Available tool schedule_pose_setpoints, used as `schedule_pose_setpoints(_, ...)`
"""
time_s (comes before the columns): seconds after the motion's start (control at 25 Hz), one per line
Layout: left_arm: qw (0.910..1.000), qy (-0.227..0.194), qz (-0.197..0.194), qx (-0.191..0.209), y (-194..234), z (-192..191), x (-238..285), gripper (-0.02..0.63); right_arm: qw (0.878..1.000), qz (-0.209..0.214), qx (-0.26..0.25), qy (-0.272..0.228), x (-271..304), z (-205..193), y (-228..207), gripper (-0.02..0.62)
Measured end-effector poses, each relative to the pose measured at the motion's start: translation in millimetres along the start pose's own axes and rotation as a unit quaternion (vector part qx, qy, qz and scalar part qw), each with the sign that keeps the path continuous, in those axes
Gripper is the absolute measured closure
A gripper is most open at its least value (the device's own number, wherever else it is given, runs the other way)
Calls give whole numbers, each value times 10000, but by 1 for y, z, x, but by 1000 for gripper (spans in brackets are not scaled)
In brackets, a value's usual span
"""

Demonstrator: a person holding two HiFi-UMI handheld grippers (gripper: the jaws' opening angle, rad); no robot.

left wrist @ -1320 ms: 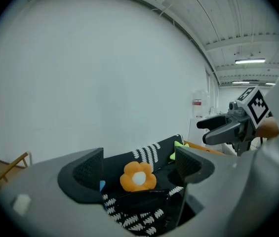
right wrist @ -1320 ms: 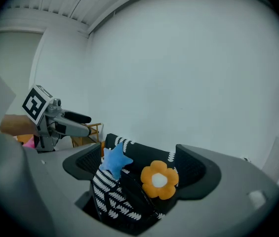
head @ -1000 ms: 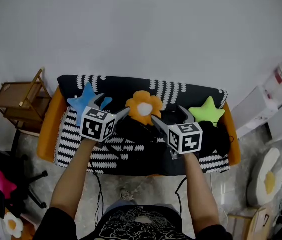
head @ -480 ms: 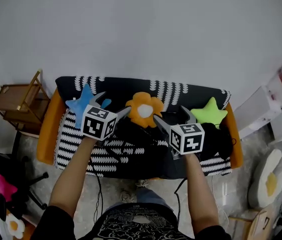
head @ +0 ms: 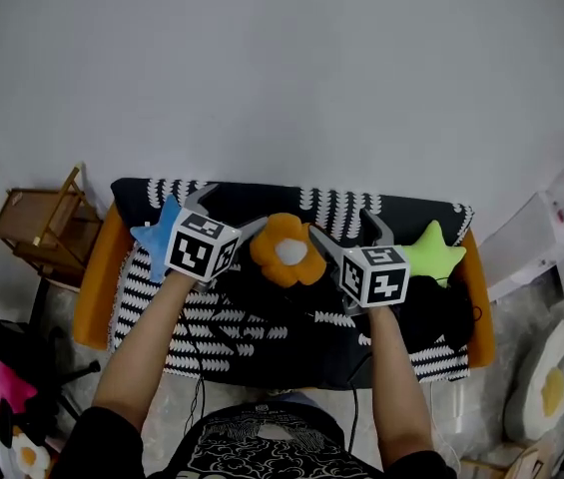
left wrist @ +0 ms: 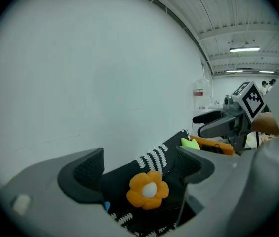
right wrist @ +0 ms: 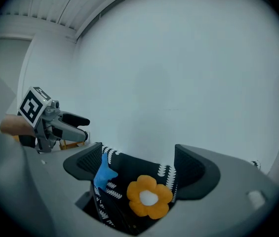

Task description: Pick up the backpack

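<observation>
Both grippers are now farther over the sofa than a second ago, closer to its back, and the cushions sit lower in the head view. The left gripper (head: 227,211) has its jaws spread wide with nothing between them; its own view shows only the orange flower cushion (head: 288,250) far behind the gap. The right gripper (head: 346,230) is also spread wide and holds nothing, and through its gap the same flower and the blue star cushion (head: 159,239) appear. The backpack (head: 433,302) is a black mass on the right part of the seat, just below the green star cushion (head: 433,252) and to the right of the right gripper. It is hard to separate from the dark striped cover (head: 192,312) on the orange sofa (head: 97,287). No gripper touches it.
</observation>
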State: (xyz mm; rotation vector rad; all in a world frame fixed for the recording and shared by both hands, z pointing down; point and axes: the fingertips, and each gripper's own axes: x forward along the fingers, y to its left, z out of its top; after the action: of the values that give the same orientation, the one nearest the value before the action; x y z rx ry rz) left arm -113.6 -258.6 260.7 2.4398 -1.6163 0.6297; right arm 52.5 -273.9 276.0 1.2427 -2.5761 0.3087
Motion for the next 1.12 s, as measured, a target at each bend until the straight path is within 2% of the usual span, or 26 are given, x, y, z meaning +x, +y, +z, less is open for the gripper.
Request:
schedule_pose_setpoints(0.32, 9995, 318, -45, 30, 1, -17, 34, 166, 9992, 292, 220, 147, 33, -20, -22, 118)
schedule_pose_setpoints(0.64, 9963, 758, -315, 256, 13, -59, 45, 166, 9967, 548, 253, 546, 57, -66, -8, 118)
schedule_pose_setpoints(0.8, 9931, 905, -664, 346, 10, -86, 51, 166, 9952, 514, 267, 783, 61, -94, 1, 121)
schedule_pose_setpoints(0.96, 9868, 1029, -1152, 491, 3, -117, 55, 166, 9932, 255, 310, 1088, 56, -124, 8, 127)
schedule_pose_setpoints(1.12, 9814, 1137, -1460, 508, 3, -151, 51, 166, 9903, 59, 345, 1341, 49, -153, 23, 129)
